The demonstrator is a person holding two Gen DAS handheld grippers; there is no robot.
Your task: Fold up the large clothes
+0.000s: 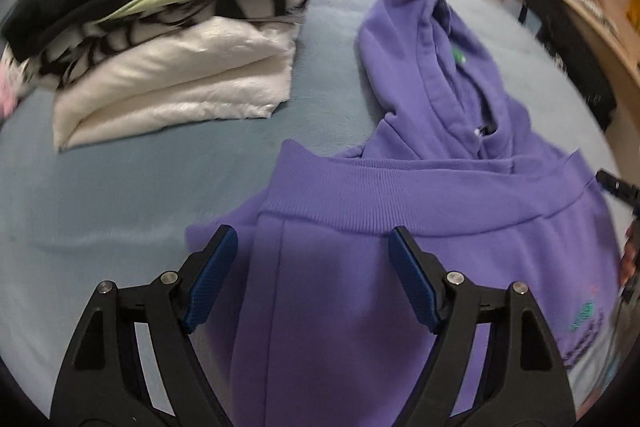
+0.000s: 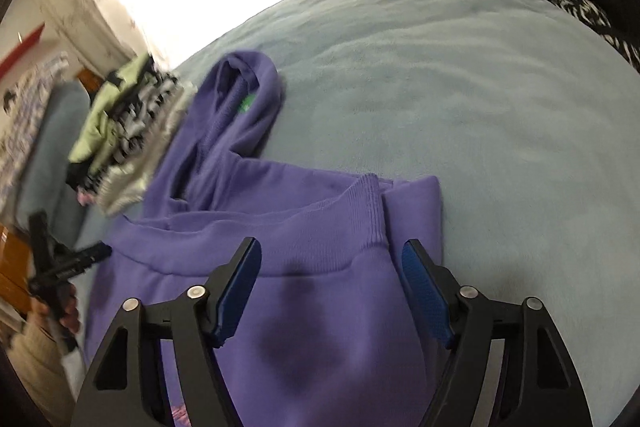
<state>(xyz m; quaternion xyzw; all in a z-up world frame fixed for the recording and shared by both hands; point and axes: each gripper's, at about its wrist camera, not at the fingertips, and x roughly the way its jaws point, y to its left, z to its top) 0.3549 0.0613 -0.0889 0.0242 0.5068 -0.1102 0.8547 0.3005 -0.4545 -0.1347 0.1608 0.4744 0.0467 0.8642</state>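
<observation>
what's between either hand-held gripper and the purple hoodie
Nothing visible. The left hand-held gripper and right hand-held gripper both hang open directly over the purple hoodie, pads clear of the fabric. The stack of folded clothes sits off to the side.

Left gripper [image 1: 312, 283] and right gripper [image 2: 332, 291]: black plastic frames with triangular cut-outs, round silver screws at the pivots, and ridged blue pads [image 1: 212, 279] lining the jaws. Cream sleeve [image 2: 36, 359] above the person's hand [image 2: 68, 311].
</observation>
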